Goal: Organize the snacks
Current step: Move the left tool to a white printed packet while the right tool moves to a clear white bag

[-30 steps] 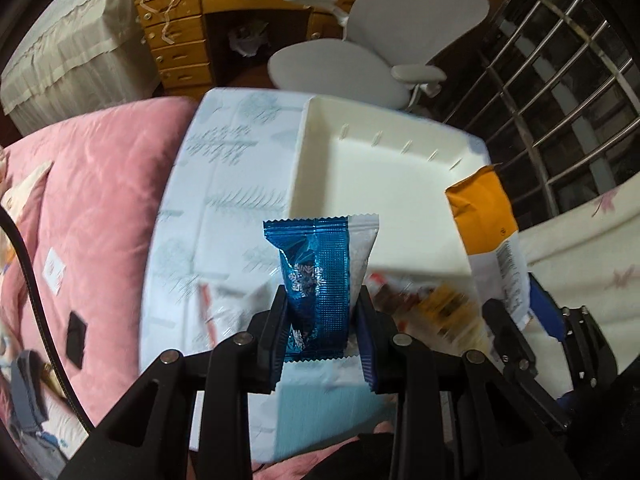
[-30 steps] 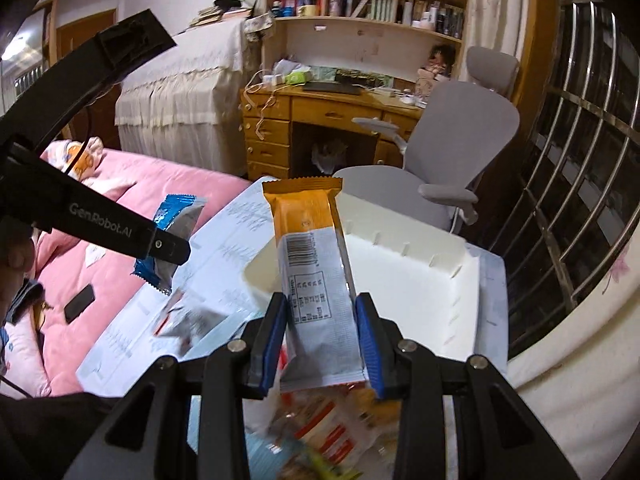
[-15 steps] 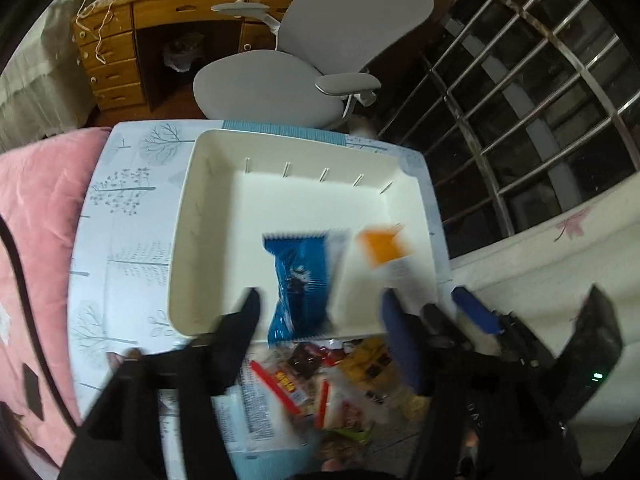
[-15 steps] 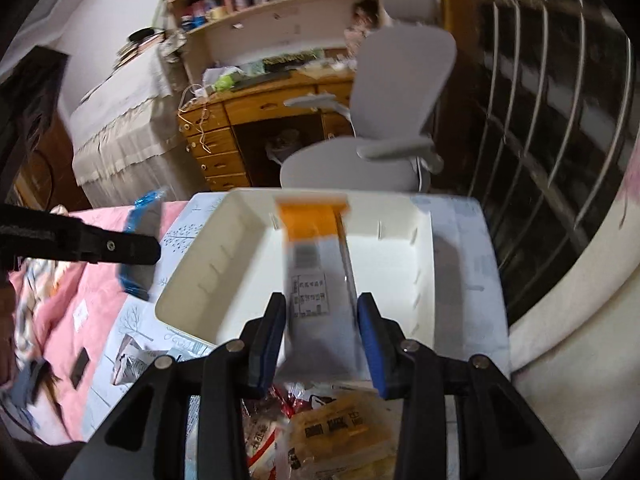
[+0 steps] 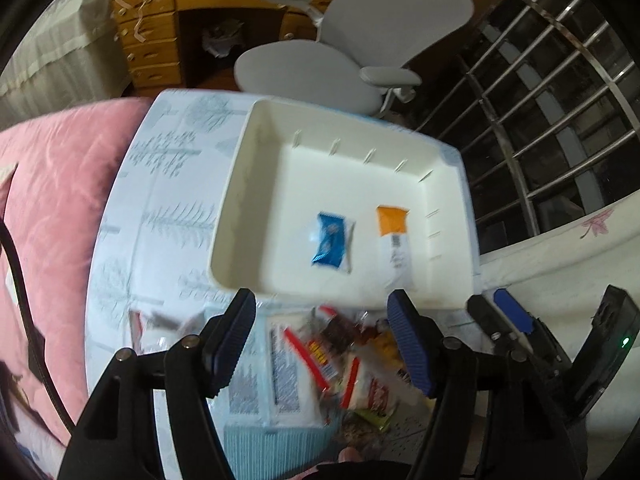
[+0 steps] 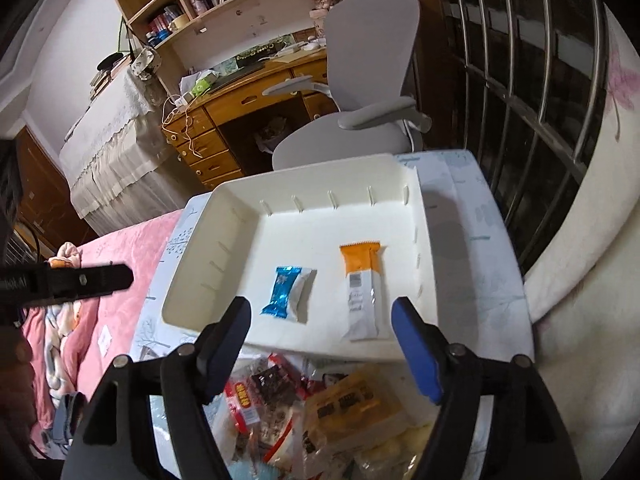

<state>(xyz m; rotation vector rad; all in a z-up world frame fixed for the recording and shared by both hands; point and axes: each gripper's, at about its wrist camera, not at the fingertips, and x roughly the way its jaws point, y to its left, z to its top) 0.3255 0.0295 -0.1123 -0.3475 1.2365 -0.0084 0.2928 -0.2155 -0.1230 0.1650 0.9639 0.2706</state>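
Since a second ago, both packets have left our grippers and now lie inside the white tray [image 5: 240,184]. In the left wrist view, our left gripper [image 5: 322,336] stands wide apart with nothing between its blue-padded fingers. Beyond it, the blue snack packet [image 5: 330,242] lies flat on the tray floor, and the orange-and-white snack bar [image 5: 394,242] lies just beside it, apart, nearer the tray's right wall. A blurred pile of loose snacks [image 5: 340,364] sits on the tree-patterned cloth [image 5: 160,208] just in front of the tray. Our right gripper [image 5: 506,318] shows at the lower right edge. In the right wrist view, our right gripper [image 6: 322,340] is likewise spread wide and empty. The white tray [image 6: 208,240] holds the blue snack packet [image 6: 288,292] left of the orange-and-white snack bar [image 6: 362,288], not touching. The pile of loose snacks [image 6: 316,412] lies under the fingers, outside the tray.
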